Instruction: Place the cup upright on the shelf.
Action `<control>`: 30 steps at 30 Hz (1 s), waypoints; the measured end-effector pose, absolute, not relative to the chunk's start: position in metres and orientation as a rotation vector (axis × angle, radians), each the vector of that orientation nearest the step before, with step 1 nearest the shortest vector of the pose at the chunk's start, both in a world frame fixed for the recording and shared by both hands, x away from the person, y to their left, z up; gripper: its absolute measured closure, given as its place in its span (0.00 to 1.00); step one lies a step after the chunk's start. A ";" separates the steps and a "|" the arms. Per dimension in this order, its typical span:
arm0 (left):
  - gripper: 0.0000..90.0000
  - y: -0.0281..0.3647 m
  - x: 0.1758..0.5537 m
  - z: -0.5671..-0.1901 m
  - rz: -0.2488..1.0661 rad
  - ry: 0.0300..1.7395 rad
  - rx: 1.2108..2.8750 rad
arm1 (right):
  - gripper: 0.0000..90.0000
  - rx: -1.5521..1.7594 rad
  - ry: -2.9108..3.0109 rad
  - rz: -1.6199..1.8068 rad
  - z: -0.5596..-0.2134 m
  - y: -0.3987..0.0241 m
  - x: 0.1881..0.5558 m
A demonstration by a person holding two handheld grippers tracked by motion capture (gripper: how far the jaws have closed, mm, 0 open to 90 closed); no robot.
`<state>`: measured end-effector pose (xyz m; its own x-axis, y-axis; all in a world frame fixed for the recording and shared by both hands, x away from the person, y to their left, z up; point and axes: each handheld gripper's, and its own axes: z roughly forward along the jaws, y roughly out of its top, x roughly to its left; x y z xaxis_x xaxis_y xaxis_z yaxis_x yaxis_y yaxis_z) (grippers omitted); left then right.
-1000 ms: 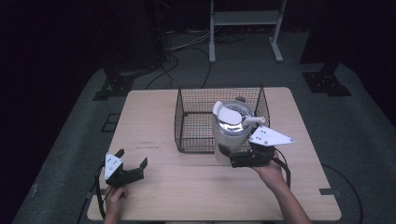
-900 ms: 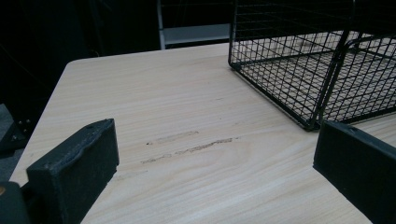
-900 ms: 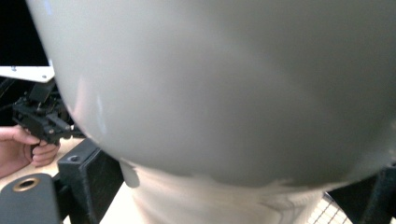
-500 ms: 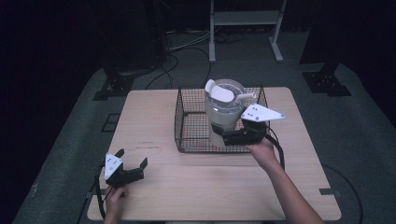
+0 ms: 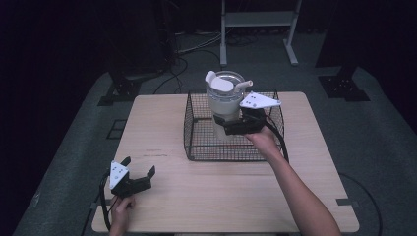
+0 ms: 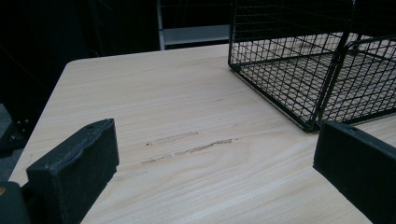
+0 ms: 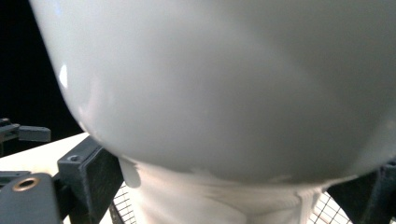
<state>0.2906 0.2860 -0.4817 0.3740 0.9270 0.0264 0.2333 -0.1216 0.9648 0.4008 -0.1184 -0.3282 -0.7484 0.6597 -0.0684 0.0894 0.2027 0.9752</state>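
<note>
- At the lower left of the high view we see the left claw [image 5: 132,177] resting on the desk [image 5: 236,196], held by the person's left hand [image 5: 120,209]; its jaws are spread with nothing between them.
- In the left gripper view the two black jaws stand wide apart at the bottom corners of the frame, with bare desk wood between them and a corner of the wire basket [image 6: 308,70] at the upper right.
- At the centre of the high view the wire basket sits on the desk, toward its far edge.
- Over the basket, upper centre of the frame, we see the tumbler [image 5: 223,101], upright, with a white lid and a straw.
- Right of centre the right claw [image 5: 235,127] pinches the tumbler at its lower, narrow part; the right gripper view shows a jaw on each side of that part.
</note>
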 end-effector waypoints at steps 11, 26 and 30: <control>0.00 0.286 0.290 -0.482 0.839 1.060 1.602 | 0.09 0.708 2.016 1.568 -0.330 -0.106 0.425; 0.00 0.287 0.290 -0.482 0.841 1.053 1.604 | 0.09 0.773 2.052 1.545 -0.344 -0.093 0.465; 0.00 0.287 0.290 -0.482 0.839 1.054 1.594 | 0.09 0.789 2.061 1.546 -0.350 -0.091 0.475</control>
<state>0.2902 0.2869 -0.4817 0.3772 0.9259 0.0195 0.2265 -0.1127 0.9675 0.4747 -0.0910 -0.3504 -0.7385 0.6741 -0.0110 0.1779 0.2106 0.9612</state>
